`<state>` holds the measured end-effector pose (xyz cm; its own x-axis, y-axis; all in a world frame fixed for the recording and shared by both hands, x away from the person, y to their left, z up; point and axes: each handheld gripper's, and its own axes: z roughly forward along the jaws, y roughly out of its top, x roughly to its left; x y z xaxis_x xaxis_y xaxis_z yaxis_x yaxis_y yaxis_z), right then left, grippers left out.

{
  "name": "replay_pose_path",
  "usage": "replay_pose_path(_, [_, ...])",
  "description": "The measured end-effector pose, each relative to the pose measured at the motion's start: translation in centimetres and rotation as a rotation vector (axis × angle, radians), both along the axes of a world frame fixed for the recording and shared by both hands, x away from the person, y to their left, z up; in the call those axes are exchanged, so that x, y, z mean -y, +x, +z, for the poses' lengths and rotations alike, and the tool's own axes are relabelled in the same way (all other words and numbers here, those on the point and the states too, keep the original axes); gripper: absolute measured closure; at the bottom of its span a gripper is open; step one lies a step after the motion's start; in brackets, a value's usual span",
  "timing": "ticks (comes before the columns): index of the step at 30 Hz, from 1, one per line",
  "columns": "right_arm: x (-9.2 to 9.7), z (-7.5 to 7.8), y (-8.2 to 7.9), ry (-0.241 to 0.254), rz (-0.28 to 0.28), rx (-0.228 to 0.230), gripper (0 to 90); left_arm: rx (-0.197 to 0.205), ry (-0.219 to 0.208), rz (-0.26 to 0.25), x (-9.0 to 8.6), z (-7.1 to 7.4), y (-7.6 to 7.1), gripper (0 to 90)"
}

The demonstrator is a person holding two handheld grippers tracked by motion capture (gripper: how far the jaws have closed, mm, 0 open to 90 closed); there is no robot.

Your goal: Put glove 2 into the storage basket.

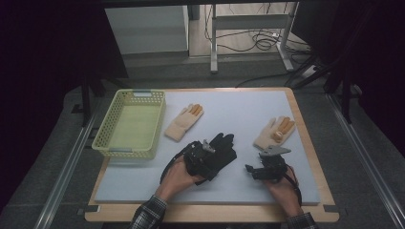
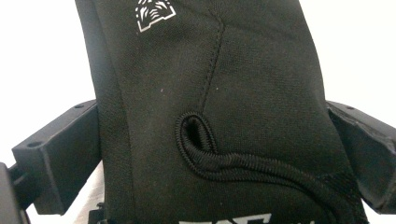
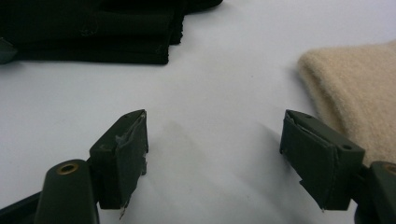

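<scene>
Honestly, the pale mat (image 1: 248,107) looks smooth. The yellow lattice basket (image 1: 125,151) sits at its left edge. The limp black glove (image 1: 223,147) lies near the front middle, its cuff between the left gripper (image 1: 203,160) jaws, which flank it; I cannot tell whether they are pinching. A thin bite might slip off the stretchy fabric. The right gripper (image 3: 214,140) stands apart beside a knitted cream glove (image 3: 355,98).
</scene>
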<state>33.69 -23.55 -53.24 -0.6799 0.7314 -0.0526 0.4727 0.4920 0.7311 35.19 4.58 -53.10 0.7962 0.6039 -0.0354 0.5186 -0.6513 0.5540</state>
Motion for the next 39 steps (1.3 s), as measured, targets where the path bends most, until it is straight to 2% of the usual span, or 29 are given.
replay_pose_path(1, [0.0,0.0,0.0,0.000,0.000,0.000,23.3,-0.004,0.003,0.010,0.0,0.1,0.0,1.9])
replay_pose_path(3, [0.0,0.0,0.0,0.000,0.000,0.000,23.3,-0.009,0.009,0.023,0.0,0.4,0.0,10.2])
replay_pose_path(4, [0.0,0.0,0.0,0.000,0.000,0.000,23.3,-0.012,0.013,0.025,0.0,0.5,0.0,10.2])
replay_pose_path(6, [0.0,0.0,0.0,-0.001,-0.001,0.000,23.2,-0.010,0.013,0.022,-0.2,0.8,-0.2,27.9])
replay_pose_path(7, [0.0,0.0,0.0,-0.001,-0.001,0.000,23.2,0.000,0.012,0.015,-0.3,1.0,-0.3,27.9])
replay_pose_path(9, [0.0,0.0,0.0,-0.001,-0.001,0.000,23.2,0.002,0.000,0.033,-0.7,1.2,-0.3,47.6])
replay_pose_path(12, [0.0,0.0,0.0,-0.001,-0.001,0.000,23.2,-0.004,-0.020,0.032,-1.1,1.2,-0.2,59.0])
replay_pose_path(14, [0.0,0.0,0.0,-0.001,-0.001,0.000,23.1,-0.008,-0.042,0.032,-1.3,1.3,-0.1,60.5])
replay_pose_path(17, [0.0,0.0,0.0,0.000,-0.001,0.000,23.1,0.015,-0.022,0.053,-1.7,1.8,0.1,61.4])
replay_pose_path(20, [0.0,0.0,0.0,-0.001,-0.001,0.001,23.1,0.025,-0.030,0.074,-2.4,2.6,0.5,61.1])
replay_pose_path(26, [0.0,0.0,0.0,-0.001,0.000,0.001,23.1,0.065,-0.047,0.116,-3.8,5.4,1.2,60.3])
replay_pose_path(33, [0.0,0.0,0.0,0.000,-0.001,-0.001,23.1,0.103,-0.018,0.174,-5.7,8.1,2.6,59.9])
replay_pose_path(37, [0.0,0.0,0.0,0.000,0.000,-0.001,23.1,0.114,-0.019,0.210,-7.3,9.4,3.4,59.8])
replay_pose_path(39, [0.0,0.0,0.0,0.001,0.000,0.000,23.1,0.127,-0.020,0.248,-8.6,10.2,3.9,59.7])
